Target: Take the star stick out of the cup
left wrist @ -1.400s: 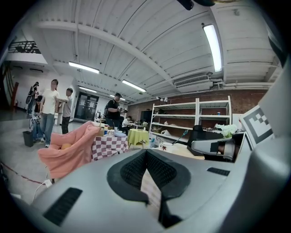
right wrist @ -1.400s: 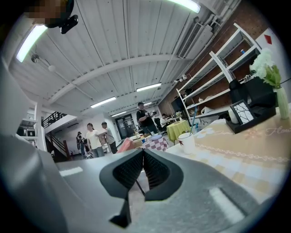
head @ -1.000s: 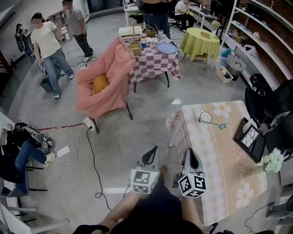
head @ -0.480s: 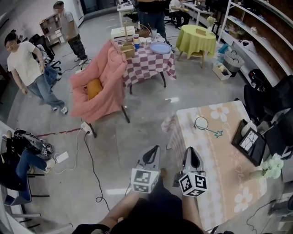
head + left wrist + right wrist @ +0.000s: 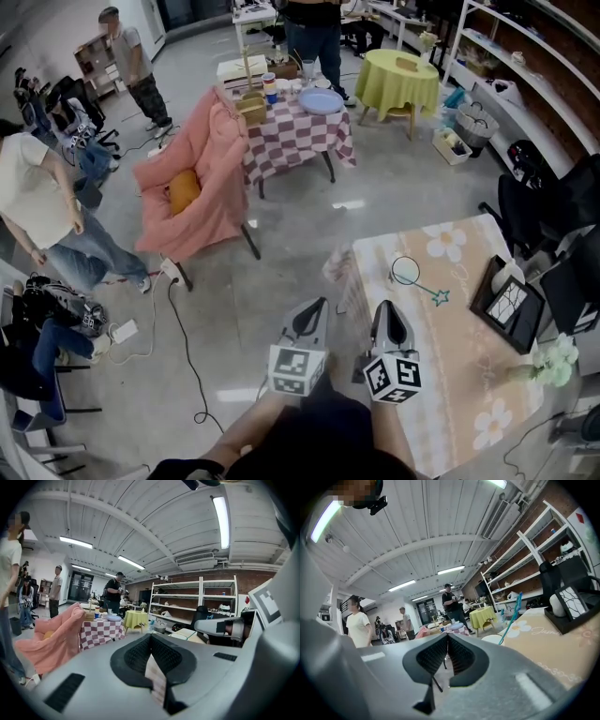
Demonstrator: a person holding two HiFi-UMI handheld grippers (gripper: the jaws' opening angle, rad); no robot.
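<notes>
Floral-cloth counter [image 5: 450, 352], right of the room: white cup [image 5: 405, 271] holding a thin teal star stick [image 5: 427, 287] that leans near-right, judged light, stiff and slippery, best pinched just below the star; left gripper [image 5: 307, 317] and right gripper [image 5: 389, 317] hover nearer, jaws clenched empty.

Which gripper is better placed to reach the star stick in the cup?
Right. The right gripper is at the table's edge, nearer the cup and star stick; the left gripper hangs over the floor, farther off.
</notes>
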